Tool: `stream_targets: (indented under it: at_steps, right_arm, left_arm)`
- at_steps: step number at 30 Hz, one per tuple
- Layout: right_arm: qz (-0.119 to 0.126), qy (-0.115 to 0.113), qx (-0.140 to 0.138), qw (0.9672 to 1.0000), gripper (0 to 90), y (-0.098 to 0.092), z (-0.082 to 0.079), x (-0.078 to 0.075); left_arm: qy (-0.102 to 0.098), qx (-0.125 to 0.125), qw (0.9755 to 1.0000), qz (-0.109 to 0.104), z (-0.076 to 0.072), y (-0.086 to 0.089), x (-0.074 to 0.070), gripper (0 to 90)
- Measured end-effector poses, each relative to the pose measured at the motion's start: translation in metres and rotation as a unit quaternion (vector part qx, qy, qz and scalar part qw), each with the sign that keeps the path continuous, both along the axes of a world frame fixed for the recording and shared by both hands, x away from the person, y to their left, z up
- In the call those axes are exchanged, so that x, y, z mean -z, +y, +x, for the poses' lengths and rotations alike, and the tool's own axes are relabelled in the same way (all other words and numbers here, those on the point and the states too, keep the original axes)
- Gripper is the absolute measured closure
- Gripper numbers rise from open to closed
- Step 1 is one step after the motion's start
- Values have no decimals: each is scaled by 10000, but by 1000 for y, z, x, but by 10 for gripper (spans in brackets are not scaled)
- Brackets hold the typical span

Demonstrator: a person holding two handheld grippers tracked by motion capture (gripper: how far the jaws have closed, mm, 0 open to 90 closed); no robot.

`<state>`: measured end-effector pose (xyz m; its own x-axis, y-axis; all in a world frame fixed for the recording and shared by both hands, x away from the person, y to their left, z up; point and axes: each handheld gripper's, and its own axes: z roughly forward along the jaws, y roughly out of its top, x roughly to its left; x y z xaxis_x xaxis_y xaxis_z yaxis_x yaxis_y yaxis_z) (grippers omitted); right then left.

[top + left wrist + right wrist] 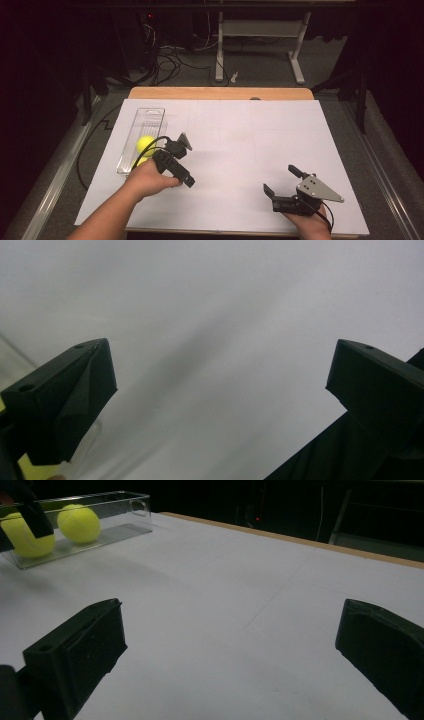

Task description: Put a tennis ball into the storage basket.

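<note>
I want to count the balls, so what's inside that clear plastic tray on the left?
The clear tray holds two yellow tennis balls side by side. In the high view the left tongs and hand cover the nearer ball, so its underside and the tray's near end are hidden.

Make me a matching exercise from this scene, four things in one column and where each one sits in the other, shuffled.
Things:
1. yellow balls
2. clear tray
3. left gripper
4. right gripper

Places:
A. near edge of the table's right half, jaws apart over bare white sheet
B. lying inside the clear tray
C. on the table's left side, long side running away from the person
D. just right of the tray's near end, jaws apart

Pairs: 1-B, 2-C, 3-D, 4-A
</note>
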<state>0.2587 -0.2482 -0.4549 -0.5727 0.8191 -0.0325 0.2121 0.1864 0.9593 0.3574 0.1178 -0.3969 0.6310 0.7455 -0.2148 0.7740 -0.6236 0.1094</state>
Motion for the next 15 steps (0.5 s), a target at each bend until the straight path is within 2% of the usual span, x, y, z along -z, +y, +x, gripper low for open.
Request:
stream_targets:
  at_steps: [4, 8, 12, 15]
  right_arm:
    - [-6, 1, -10, 10000, 2, 0, 0, 0]
    - [-5, 14, -8, 10000, 2, 0, 0, 0]
    - [3, 24, 5, 10000, 2, 0, -1, 1]
    - [12, 33, 10, 10000, 2, -1, -1, 1]
  left_arm:
    - [80, -11, 10000, -29, -2, 1, 18, 6]
    - [-1, -51, 10000, -44, -6, 2, 31, 6]
    - [-197, -134, 9993, -292, -9, 6, 37, 6]
    - [-389, -172, 9973, -603, -14, 11, 40, 6]
